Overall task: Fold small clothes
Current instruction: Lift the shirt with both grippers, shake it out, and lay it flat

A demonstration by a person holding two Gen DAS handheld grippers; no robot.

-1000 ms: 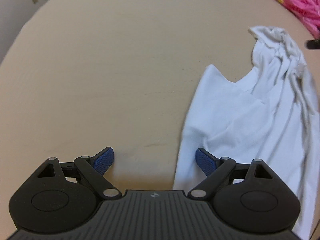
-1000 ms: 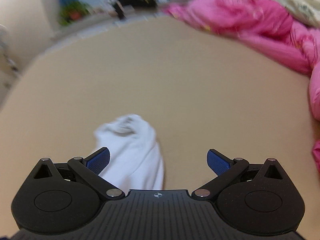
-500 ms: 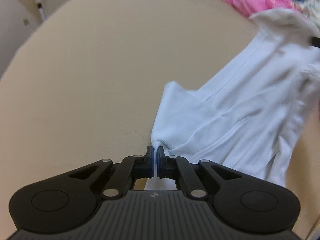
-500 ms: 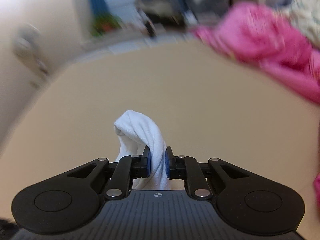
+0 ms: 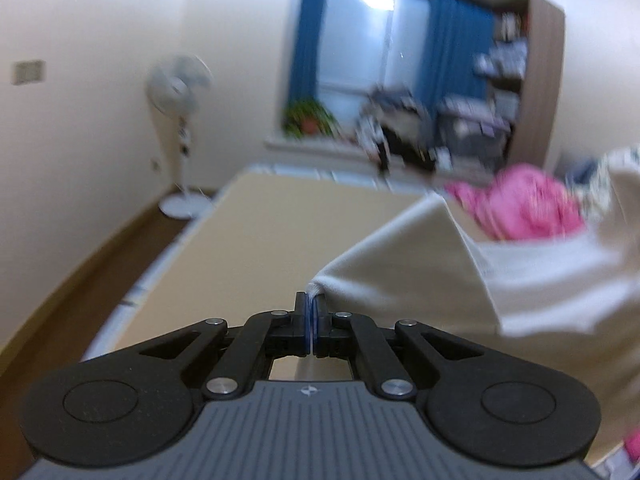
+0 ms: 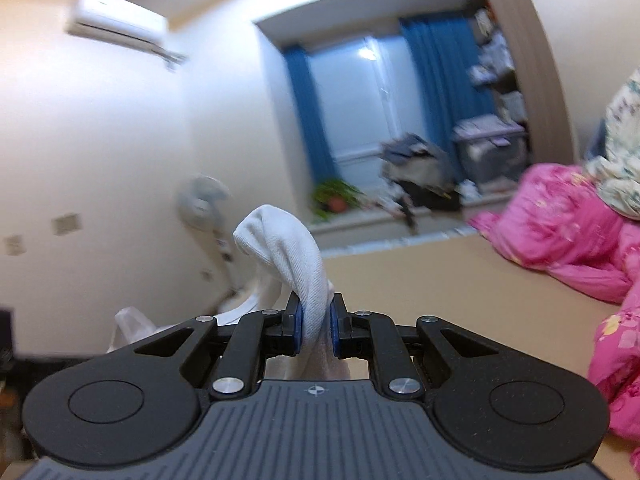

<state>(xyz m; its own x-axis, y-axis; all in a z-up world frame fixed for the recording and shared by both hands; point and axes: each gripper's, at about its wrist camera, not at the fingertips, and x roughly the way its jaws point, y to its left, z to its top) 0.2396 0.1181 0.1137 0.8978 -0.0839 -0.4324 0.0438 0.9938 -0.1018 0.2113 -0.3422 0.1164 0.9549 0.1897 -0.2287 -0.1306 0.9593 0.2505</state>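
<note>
No readable text, labels, brands or numbers anywhere, background too blurred to make out any lettering

Your two views are bright and evenly lit, warm in tone. The strongest light is the window (image 5: 356, 40), which blows out to pale blue-white with a glare spot near its top; you see the same in the right wrist view (image 6: 352, 96). Everything around the window smears with motion blur: the blue curtains (image 5: 452, 48), the fan (image 5: 178, 84) left of it, the pink bedding (image 5: 524, 208) to its lower right. The white garment (image 5: 420, 272) is soft-edged too. Only the black gripper bodies nearest the lens stay sharp. Fisheye distortion bends the walls, and dark corners vignette each frame. Shadows are faint.
</note>
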